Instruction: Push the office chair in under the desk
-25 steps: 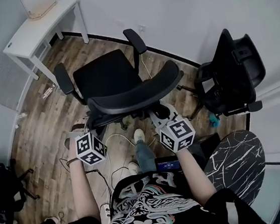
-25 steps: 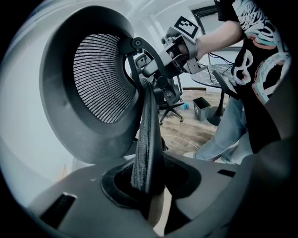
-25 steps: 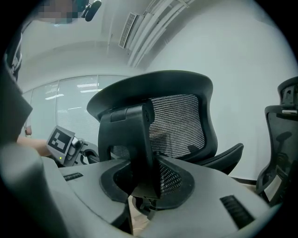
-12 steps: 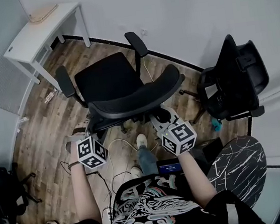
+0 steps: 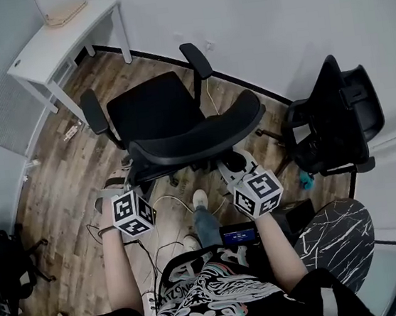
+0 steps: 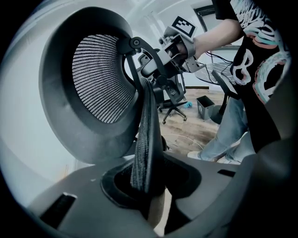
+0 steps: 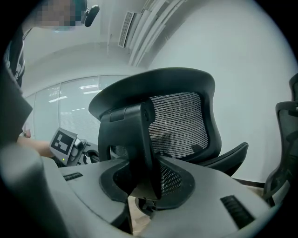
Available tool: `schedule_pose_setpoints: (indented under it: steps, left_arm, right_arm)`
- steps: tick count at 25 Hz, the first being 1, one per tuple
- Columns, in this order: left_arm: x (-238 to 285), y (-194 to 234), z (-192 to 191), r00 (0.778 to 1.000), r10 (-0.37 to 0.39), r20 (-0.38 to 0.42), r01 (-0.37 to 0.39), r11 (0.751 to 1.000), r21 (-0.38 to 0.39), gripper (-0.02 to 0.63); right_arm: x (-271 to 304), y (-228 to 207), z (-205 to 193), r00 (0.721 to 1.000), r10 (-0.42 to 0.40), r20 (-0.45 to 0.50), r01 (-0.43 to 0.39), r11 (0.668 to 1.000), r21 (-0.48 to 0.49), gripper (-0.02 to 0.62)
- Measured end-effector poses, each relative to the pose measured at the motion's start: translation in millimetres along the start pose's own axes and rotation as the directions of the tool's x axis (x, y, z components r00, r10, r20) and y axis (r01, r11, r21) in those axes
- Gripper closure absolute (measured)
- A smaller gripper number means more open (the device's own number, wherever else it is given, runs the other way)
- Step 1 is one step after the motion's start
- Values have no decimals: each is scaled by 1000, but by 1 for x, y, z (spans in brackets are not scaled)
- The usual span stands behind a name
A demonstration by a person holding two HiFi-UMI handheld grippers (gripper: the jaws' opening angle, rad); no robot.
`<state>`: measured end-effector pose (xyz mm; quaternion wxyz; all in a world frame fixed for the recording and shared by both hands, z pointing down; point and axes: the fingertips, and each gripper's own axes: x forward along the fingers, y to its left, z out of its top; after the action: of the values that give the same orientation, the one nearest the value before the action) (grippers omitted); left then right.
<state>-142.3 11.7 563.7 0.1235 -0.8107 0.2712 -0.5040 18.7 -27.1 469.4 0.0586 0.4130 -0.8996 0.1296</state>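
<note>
The black office chair [image 5: 153, 113] stands on the wood floor with its seat facing the white desk [image 5: 61, 38] at the far left corner. Its curved mesh backrest [image 5: 199, 136] is nearest me. My left gripper [image 5: 134, 177] is shut on the left edge of the backrest [image 6: 144, 135], with the mesh rim pinched between the jaws [image 6: 149, 186]. My right gripper [image 5: 233, 162] is shut on the backrest's right side, clamping the black frame [image 7: 135, 139] between its jaws [image 7: 144, 183]. Each gripper shows in the other's view.
A second black chair [image 5: 332, 116] stands against the wall at the right. A round black marbled table [image 5: 332, 227] is at my right side. Cables [image 5: 162, 202] trail over the floor by my feet. Another chair base [image 5: 0, 264] sits at the left edge.
The whole view has shifted slightly. Both grippers keep the same hold on the backrest, and the chair has hardly moved across the floor.
</note>
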Motion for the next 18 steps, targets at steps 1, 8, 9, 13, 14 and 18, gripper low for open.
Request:
schedule_pose_setpoints:
  steps: [1,8,9,13,14,18]
  left_arm:
    - [0,0,0,1000,0,2,0,1000,2,468]
    - [1,8,-6,1000,-4,4,4,1000,3,468]
    - [2,9,-6,1000,-5,2,5,1000,1,468]
    - [6,15,-7,1000,0,-1,0,1000,2,468]
    - [8,16,-6,1000,1,-1,-1,1000,3,468]
    - [14,24,-5,1000,6,-3,-6,1000,9,468]
  right_arm:
    - [0,0,0,1000,1,1,-1,1000,1,499]
    - [9,3,2,1000,25,4,-25,1000,-6,499]
    - [10,3,3,1000,27,4,-27,1000,-6,499]
    - [15,-1,4,1000,30,7,-30,1000,-7,499]
    - [16,-3,4,999,31,9,-31,999,-8,499]
    - [22,-10,7,999,33,29,-32,999,-10,499]
